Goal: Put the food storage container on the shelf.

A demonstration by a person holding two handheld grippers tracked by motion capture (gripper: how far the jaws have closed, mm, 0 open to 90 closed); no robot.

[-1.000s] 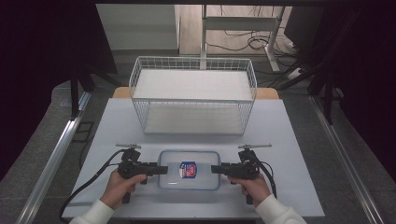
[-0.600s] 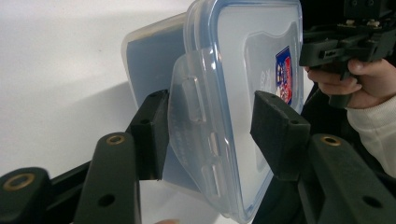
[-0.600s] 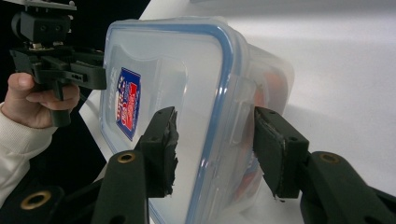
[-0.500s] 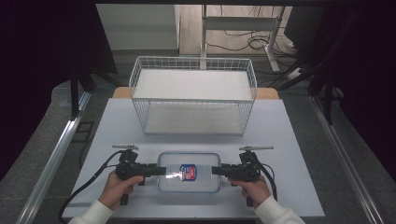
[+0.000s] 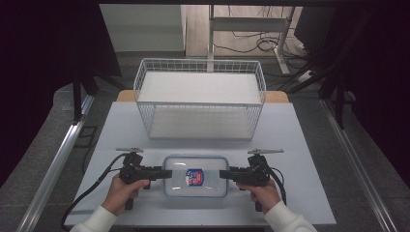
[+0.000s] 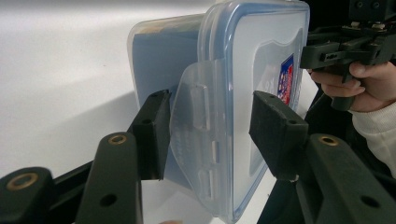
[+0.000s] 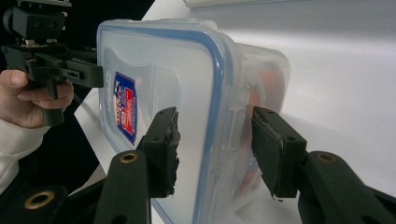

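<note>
- Clear plastic container [image 5: 195, 175] lies flat on the counter [image 5: 300, 145], on the person's side of the wire basket [image 5: 200, 99], apart from it and roughly centred on its front.
- Left claw [image 5: 162, 173] is at the container end below the basket's left corner. Its jaws have just been closing, with the end and its latch flap [image 6: 194, 107] between them. They stand half-closed, and I cannot tell if the pads press.
- Right claw [image 5: 223, 174] is at the end below the basket's right corner. It straddles the lid edge half-closed, one pad over the lid [image 7: 163, 70] and one by the base. I cannot tell if it grips.
- Risk: smooth, glossy plastic and only a shallow bite at each end, so the box could slide out if lifted toward the basket.
- Risk: the left flap looks flared out, maybe unlatched. A pinch on it alone could flex it or pop the lid.
- Risk: uneven lift by the two hands would tilt the box and shift the contents.
- Risk: the basket rim is high, so the box could catch on the wire.
- Materials: rounded-rectangle box with translucent walls and a blue seal line round the lid; blue-red label [image 5: 194, 177] at the lid's middle.
- Basket is thin white wire grid, rectangular, with an open top. Counter is matte white. Claw pads are black and look rubbery and worn.
</note>
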